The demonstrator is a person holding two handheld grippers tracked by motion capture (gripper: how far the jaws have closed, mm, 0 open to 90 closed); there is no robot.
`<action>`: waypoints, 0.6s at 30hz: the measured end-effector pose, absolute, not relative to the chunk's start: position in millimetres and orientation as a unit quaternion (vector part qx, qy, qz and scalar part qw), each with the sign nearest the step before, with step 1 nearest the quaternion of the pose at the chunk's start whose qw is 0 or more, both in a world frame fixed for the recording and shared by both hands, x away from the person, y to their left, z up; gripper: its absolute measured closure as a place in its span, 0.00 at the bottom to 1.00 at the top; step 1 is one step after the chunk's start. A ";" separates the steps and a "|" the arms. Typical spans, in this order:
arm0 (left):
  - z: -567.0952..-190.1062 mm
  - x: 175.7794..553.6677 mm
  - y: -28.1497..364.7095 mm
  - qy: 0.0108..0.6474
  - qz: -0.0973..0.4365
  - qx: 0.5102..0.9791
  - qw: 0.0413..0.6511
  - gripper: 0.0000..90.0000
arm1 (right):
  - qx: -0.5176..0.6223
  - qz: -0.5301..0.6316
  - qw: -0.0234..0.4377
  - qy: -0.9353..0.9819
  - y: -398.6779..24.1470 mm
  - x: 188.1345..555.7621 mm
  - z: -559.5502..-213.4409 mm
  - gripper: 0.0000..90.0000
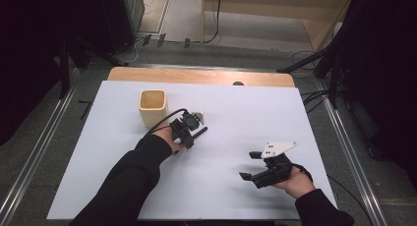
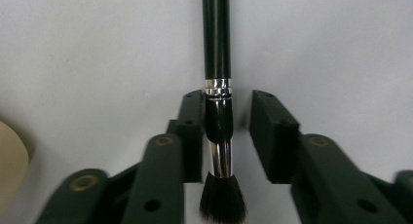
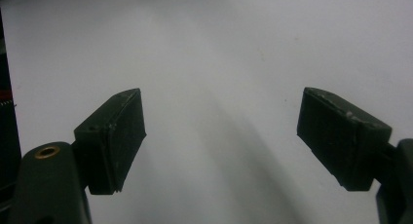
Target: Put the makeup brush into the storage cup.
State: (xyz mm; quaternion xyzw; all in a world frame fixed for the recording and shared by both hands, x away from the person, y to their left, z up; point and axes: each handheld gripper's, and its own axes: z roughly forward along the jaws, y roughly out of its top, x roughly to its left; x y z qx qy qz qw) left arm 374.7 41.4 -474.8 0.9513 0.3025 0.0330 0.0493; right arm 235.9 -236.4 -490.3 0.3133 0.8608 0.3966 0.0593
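Observation:
A black-handled brush [image 2: 216,39] with a silver ferrule and dark bristles lies on the white sheet, its handle pointing away from the camera in the left gripper view. My left gripper [image 2: 226,100] straddles it just above the bristles. The left pad touches the ferrule and a narrow gap shows at the right pad. In the high view the left gripper [image 1: 192,132] sits right of a beige cup [image 1: 153,107], with the brush handle [image 1: 201,131] sticking out beyond it. My right gripper [image 1: 246,165] rests open near the front right, and nothing is between its pads [image 3: 117,136].
The white sheet [image 1: 236,113] covers a wooden table whose far edge [image 1: 196,76] shows bare. The beige cup's rim [image 2: 9,160] shows at the left edge of the left gripper view. Dark stands and cables sit on the floor beyond the table.

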 end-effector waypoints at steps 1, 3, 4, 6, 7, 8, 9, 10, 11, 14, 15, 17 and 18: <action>-474.9 375.7 42.2 0.305 0.030 0.950 0.051 0.83 | 0.313 0.397 0.060 0.861 -236.4 235.9 -490.4 0.21; -474.8 377.6 43.5 0.312 0.024 0.948 0.052 0.86 | 0.314 0.396 0.059 0.861 -236.3 236.0 -490.4 0.21; -474.7 378.4 44.1 0.310 0.022 0.949 0.052 0.87 | 0.314 0.395 0.058 0.861 -236.2 235.9 -490.4 0.21; -474.5 378.9 44.5 0.312 0.021 0.949 0.051 0.87 | 0.312 0.395 0.059 0.862 -236.0 235.7 -490.7 0.21; -474.5 378.9 44.5 0.313 0.019 0.948 0.052 0.87 | 0.312 0.395 0.059 0.862 -235.9 235.7 -490.8 0.21; -474.5 378.9 44.5 0.313 0.019 0.948 0.052 0.87 | 0.312 0.395 0.058 0.862 -236.0 235.7 -490.7 0.21; -474.4 379.0 44.5 0.314 0.019 0.948 0.052 0.87 | 0.312 0.395 0.058 0.862 -236.0 235.6 -490.6 0.21; -474.4 379.0 44.5 0.314 0.019 0.948 0.052 0.88 | 0.312 0.395 0.058 0.862 -236.0 235.6 -490.6 0.21; -474.6 379.4 45.1 0.315 0.019 0.947 0.055 0.88 | 0.312 0.395 0.058 0.862 -236.0 235.7 -490.6 0.21; -474.4 382.3 47.1 0.323 0.007 0.945 0.058 0.88 | 0.312 0.395 0.058 0.862 -235.8 235.8 -490.7 0.21; -474.4 383.0 47.4 0.327 0.003 0.943 0.060 0.88 | 0.311 0.395 0.059 0.862 -235.9 236.1 -490.7 0.21; -474.2 383.3 47.9 0.328 0.000 0.943 0.061 0.88 | 0.311 0.395 0.058 0.862 -235.9 236.1 -490.6 0.21; -473.9 383.5 48.1 0.326 -0.001 0.944 0.060 0.88 | 0.312 0.396 0.058 0.862 -235.8 236.0 -490.6 0.21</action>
